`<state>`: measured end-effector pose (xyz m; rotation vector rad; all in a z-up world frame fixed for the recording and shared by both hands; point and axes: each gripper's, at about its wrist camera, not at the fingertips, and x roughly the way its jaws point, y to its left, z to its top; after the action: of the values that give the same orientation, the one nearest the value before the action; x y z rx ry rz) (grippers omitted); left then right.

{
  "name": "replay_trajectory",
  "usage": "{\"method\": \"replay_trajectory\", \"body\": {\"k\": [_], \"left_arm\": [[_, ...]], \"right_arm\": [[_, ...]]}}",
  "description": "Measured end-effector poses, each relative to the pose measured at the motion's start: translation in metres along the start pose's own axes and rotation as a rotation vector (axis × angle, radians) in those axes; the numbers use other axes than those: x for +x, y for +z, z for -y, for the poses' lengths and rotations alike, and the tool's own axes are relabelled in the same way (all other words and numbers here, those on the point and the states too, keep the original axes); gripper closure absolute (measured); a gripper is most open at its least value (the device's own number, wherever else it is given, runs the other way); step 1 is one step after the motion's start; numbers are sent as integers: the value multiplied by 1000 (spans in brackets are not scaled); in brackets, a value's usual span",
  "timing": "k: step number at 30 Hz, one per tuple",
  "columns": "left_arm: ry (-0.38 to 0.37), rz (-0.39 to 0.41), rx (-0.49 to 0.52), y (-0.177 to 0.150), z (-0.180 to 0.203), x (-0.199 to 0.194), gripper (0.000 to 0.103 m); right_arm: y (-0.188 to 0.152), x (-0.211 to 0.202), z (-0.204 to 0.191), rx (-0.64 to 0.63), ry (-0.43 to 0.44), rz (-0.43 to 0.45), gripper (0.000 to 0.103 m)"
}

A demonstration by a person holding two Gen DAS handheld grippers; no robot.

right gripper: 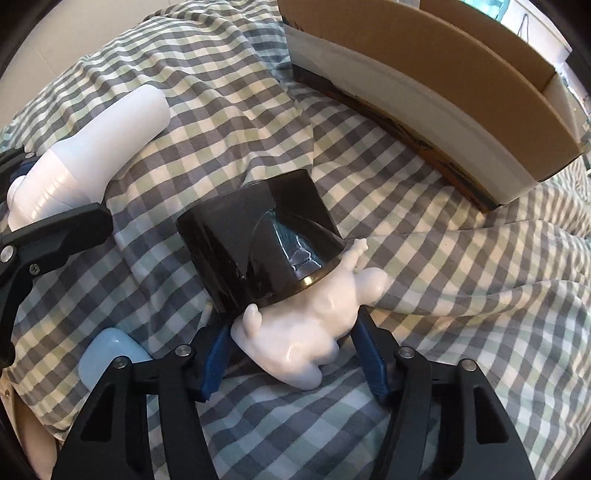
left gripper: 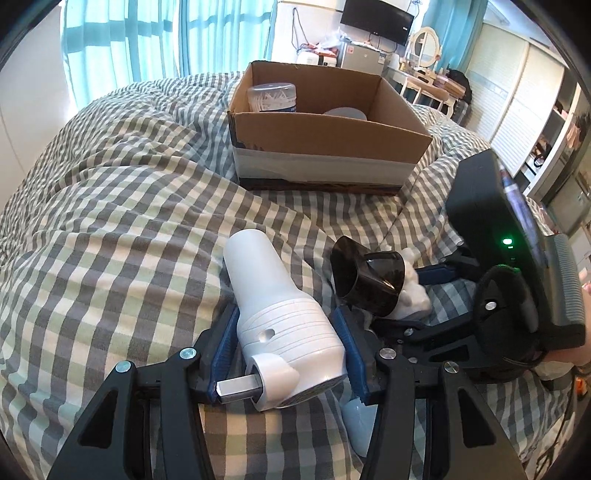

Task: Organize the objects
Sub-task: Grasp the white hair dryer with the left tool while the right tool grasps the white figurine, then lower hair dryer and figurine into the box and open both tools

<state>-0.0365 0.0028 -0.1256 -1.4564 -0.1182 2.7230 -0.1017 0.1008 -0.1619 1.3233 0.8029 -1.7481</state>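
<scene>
On the bed (left gripper: 110, 206), left tongs (left gripper: 288, 354) clamp the white dryer (left gripper: 280, 314); right tongs (right gripper: 291, 347) pinch the white figurine (right gripper: 314, 325).

Matt white plastic dryer (left gripper: 280, 321), glossy figurine (right gripper: 310, 332), corrugated cardboard box (left gripper: 325, 147), checked cloth bedding (left gripper: 110, 206).

A bed under a grey, green and white checked quilt (left gripper: 129, 192) fills the foreground. Daylight comes through teal curtains (left gripper: 155, 40) behind it. On the far wall hangs a black TV (left gripper: 376, 16), with a round mirror (left gripper: 424, 46) above a white dresser (left gripper: 421, 83), and pale wardrobes (left gripper: 517, 107) on the right
</scene>
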Motion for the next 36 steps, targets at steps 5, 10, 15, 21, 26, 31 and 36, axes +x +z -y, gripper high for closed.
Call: {"method": "replay_trajectory", "body": {"k": [5, 10, 15, 21, 26, 31, 36], "left_arm": [[-5, 11, -5, -2, 0, -3, 50], [-9, 23, 0, -3, 2, -10, 50], [18, 70, 4, 2, 1, -25, 50], [36, 124, -4, 29, -14, -41, 50], [45, 176, 31, 67, -18, -53, 50], [43, 228, 73, 111, -16, -58, 50], [54, 268, 120, 155, -7, -49, 50]], "right_arm": [[-7, -25, -3, -8, -27, 50, 43], [-15, -50, -9, -34, -68, 91, 43], [-12, -80, -15, -47, -98, 158, 43], [4, -120, -10, -26, -154, 270, 43], [17, -160, 5, 10, -201, 364, 43], [44, -179, 25, 36, -225, 437, 43], [71, -185, 50, 66, -228, 480, 43]]}}
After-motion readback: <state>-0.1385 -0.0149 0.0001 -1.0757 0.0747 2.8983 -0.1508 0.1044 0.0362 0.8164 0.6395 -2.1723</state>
